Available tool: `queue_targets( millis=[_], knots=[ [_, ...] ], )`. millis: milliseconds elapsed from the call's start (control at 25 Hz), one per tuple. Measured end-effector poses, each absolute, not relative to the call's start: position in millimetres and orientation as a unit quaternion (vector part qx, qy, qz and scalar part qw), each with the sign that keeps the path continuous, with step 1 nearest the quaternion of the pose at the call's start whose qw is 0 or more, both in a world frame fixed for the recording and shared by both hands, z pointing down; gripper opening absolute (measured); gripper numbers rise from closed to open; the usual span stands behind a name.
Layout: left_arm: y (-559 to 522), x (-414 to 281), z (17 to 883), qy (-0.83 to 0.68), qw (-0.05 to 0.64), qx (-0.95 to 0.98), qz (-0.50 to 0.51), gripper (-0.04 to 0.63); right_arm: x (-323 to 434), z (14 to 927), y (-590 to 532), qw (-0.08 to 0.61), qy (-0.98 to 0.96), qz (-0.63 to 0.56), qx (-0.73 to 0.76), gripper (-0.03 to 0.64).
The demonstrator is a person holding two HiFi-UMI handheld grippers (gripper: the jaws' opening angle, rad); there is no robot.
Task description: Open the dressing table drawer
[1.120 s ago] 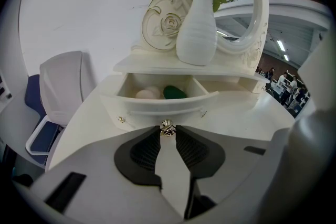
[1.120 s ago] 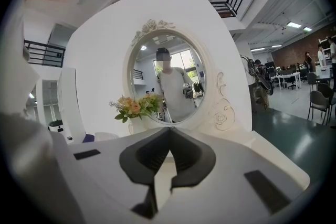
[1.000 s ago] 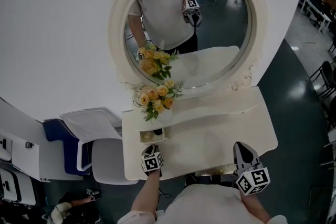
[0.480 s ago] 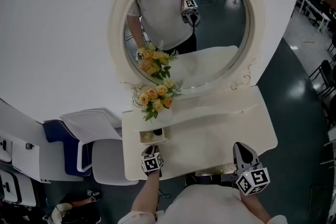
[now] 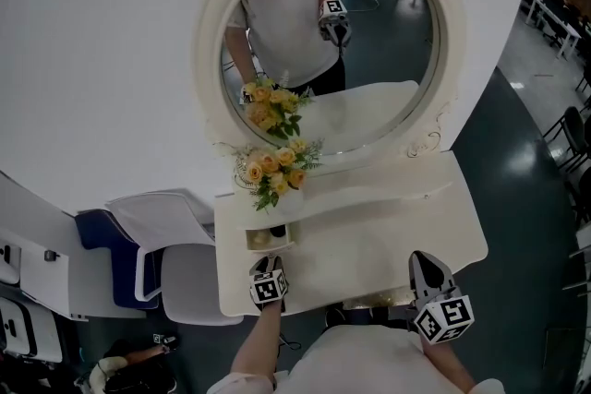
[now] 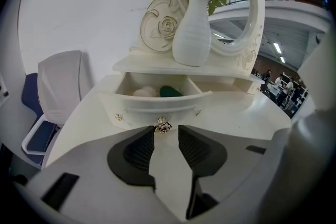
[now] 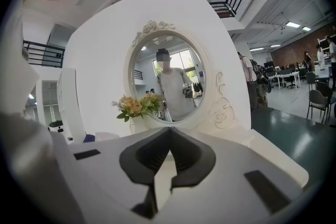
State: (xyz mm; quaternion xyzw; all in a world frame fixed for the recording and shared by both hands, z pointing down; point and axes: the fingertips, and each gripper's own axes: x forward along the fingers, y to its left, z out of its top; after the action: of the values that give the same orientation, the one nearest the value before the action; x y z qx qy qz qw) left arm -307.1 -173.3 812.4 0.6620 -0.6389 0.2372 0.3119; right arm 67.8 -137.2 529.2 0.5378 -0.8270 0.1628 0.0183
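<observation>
The cream dressing table [image 5: 369, 240] has a small drawer [image 5: 268, 237] under its left shelf, and that drawer stands pulled out. In the left gripper view the drawer [image 6: 157, 105] holds a white round thing and a green thing. Its metal knob [image 6: 163, 125] sits between the tips of my left gripper [image 6: 166, 127], whose jaws have just been opening, with a gap on the right side. In the head view the left gripper [image 5: 270, 261] points at the drawer front. My right gripper [image 5: 421, 257] rests at the table's front right edge, its jaws [image 7: 169, 131] closed with nothing between them.
A white vase [image 6: 192, 26] of yellow flowers [image 5: 272, 171] stands on the shelf right above the drawer. The oval mirror [image 5: 332, 41] rises behind. A white chair [image 5: 189, 281] and a blue one [image 5: 102, 244] stand left of the table.
</observation>
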Motion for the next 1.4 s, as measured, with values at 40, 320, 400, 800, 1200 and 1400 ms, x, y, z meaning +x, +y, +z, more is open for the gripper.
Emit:
queue_targets(
  millis=[40, 320, 400, 800, 1200, 1400],
  knots=[
    [-172, -307, 811, -0.640, 0.311, 0.662, 0.236, 0.135, 67, 529, -136, 0.018, -0.827, 0.163, 0.537, 0.009],
    [-159, -305, 801, -0.646, 0.299, 0.665, 0.227, 0.138, 67, 527, -134, 0.015, -0.830, 0.161, 0.534, 0.009],
    [-154, -302, 795, -0.648, 0.295, 0.667, 0.219, 0.137, 65, 527, -132, 0.014, -0.831, 0.161, 0.532, 0.009],
    [-137, -285, 740, -0.653, 0.249, 0.697, 0.160, 0.137, 58, 528, -127, 0.016, -0.841, 0.162, 0.516, 0.009],
    [-123, -262, 656, -0.662, 0.187, 0.720, 0.090, 0.137, 49, 524, -126, 0.007, -0.856, 0.160, 0.492, 0.011],
    [-116, -249, 614, -0.674, 0.160, 0.719, 0.051, 0.133, 51, 513, -129, 0.001, -0.863, 0.145, 0.484, 0.009]
  ],
)
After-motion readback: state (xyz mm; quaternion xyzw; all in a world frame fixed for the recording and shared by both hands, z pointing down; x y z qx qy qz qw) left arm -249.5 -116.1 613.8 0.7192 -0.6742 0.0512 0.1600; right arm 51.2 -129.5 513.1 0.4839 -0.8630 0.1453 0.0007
